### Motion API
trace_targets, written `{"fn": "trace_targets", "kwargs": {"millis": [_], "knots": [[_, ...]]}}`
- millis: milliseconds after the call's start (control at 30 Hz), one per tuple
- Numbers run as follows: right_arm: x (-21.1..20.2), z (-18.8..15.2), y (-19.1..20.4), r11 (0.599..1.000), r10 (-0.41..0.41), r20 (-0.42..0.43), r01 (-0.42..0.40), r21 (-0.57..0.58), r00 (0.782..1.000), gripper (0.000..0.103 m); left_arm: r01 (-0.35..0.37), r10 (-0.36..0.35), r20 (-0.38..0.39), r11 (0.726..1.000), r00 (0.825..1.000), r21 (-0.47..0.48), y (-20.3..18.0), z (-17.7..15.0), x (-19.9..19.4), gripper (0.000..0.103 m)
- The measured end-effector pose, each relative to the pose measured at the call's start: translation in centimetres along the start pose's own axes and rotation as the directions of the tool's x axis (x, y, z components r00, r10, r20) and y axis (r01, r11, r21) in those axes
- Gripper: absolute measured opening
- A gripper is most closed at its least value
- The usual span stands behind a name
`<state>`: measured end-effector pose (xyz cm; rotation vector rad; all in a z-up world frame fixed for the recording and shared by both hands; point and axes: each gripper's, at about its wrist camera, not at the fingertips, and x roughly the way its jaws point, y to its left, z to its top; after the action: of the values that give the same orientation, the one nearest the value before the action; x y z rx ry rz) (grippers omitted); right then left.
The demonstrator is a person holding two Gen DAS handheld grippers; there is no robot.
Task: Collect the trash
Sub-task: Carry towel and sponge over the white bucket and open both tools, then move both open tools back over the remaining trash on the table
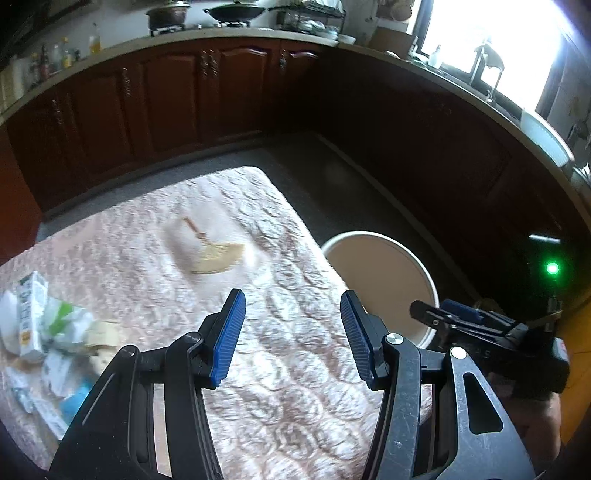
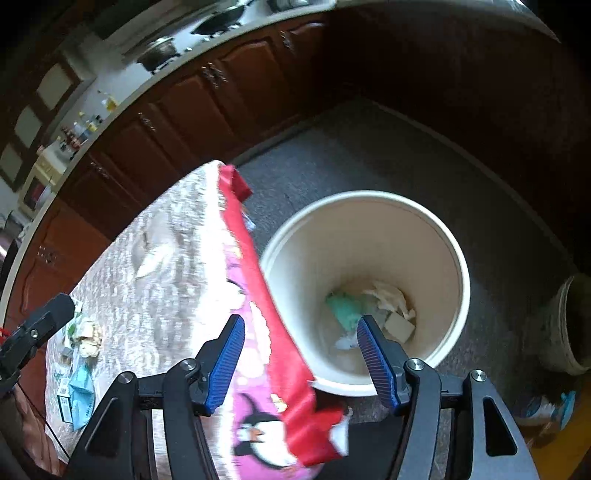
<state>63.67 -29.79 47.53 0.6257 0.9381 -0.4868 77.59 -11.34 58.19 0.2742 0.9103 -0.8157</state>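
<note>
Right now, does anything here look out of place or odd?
Yes. A red and pink wrapper hangs blurred between the open pads of the right gripper, beside the bin's rim rather than inside it. A small broom-like brush also lies loose on the patterned tablecloth.

I see dark wooden cabinets [image 1: 166,99] curving under a pale countertop [image 1: 229,35], a grey speckled floor [image 2: 369,155], and a bright window [image 1: 491,48] flooding the corner with daylight.
</note>
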Motion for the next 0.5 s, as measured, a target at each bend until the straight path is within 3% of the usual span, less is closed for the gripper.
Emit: {"fn": "trace_targets", "kwargs": {"millis": [267, 500], "knots": [[-2.3, 0.2, 5.3, 0.993, 0.051, 0.048, -0.046, -0.107, 0.998, 0.064, -0.038, 0.039, 0.042, 0.998, 0.998, -0.045, 2.3, -0.3, -2.2, 0.052], [-3.0, 0.1, 11.2, 0.971, 0.109, 0.056, -0.094, -0.219, 0.992, 0.065, -0.093, 0.1, 0.058, 0.99, 0.993, -0.108, 6.5, -1.1, -4.2, 0.052]]}}
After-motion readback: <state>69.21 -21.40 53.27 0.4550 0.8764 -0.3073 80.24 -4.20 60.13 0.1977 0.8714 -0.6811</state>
